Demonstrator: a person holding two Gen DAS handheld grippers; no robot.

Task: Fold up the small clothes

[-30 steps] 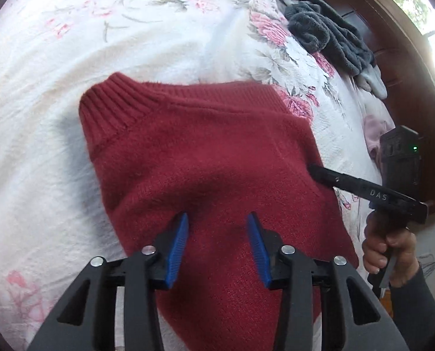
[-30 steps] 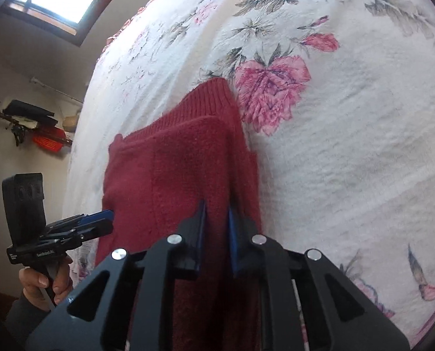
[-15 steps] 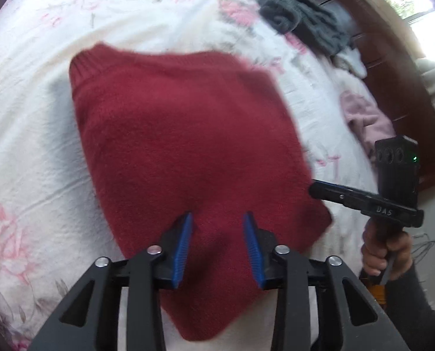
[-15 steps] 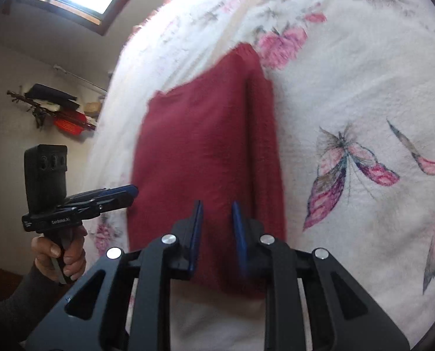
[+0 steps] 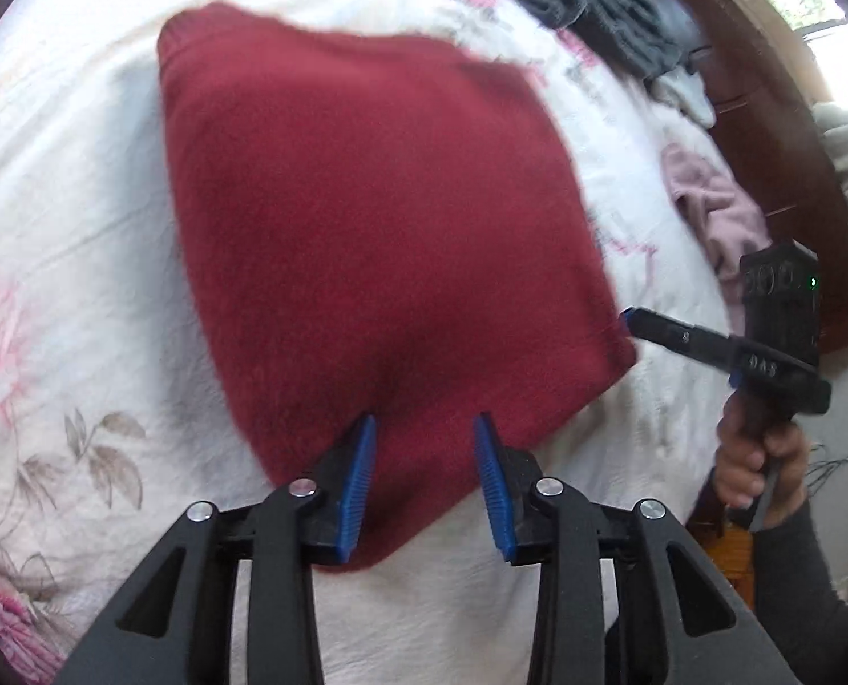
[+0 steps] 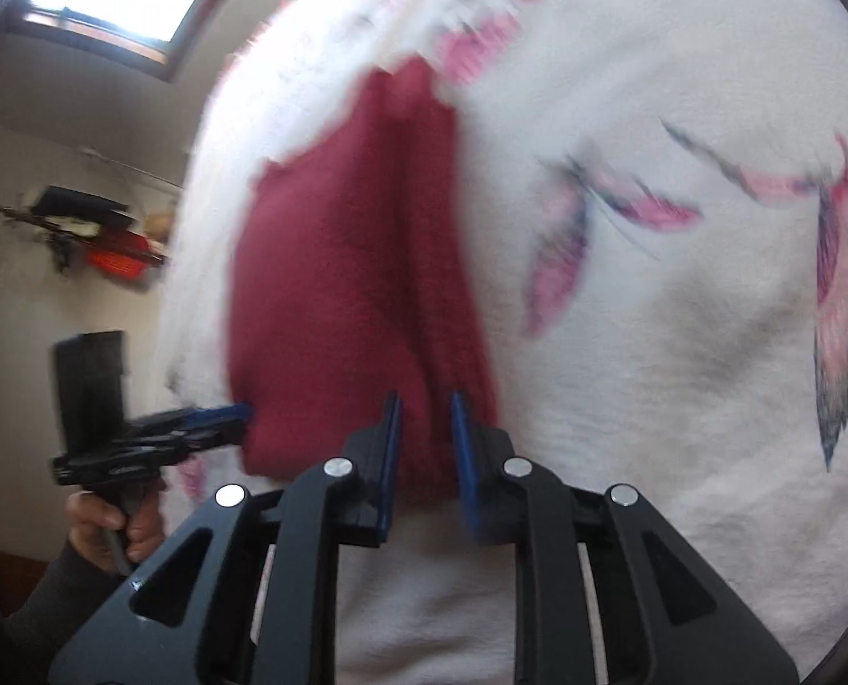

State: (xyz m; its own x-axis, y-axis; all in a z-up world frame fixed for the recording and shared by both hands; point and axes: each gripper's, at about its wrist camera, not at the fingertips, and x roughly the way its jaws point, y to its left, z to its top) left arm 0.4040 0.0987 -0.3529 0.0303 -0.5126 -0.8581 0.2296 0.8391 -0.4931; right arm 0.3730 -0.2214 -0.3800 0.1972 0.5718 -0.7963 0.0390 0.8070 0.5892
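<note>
white bedding [image 5: 70, 182] with pink flowers and butterflies covers the bed, and some grey clothes [image 5: 589, 5] and a pink cloth [image 5: 715, 211] lie near the dark wood headboard [image 5: 766, 131]. the red sweater [image 5: 378, 217] lies flat on the bedding, folded into a thick block, with its ribbed edge at the far end.

the left gripper [image 5: 424, 451] is over the near edge of the sweater. its blue fingers [image 5: 355, 474] are apart with nothing between them. the right gripper [image 6: 424, 445] is at the near end on the other side. its fingers have a small gap, and the red knit sits right by that gap. the picture is blurry, so i cannot tell if they pinch it.

the sweater looks soft, fuzzy and floppy. it is not heavy and it will not break. it will sag and may open up if only one layer is picked. i think the best place to hold is the two near corners, grabbing all the layers at once. the knit is thick, so the fingers should bite deep.
</note>
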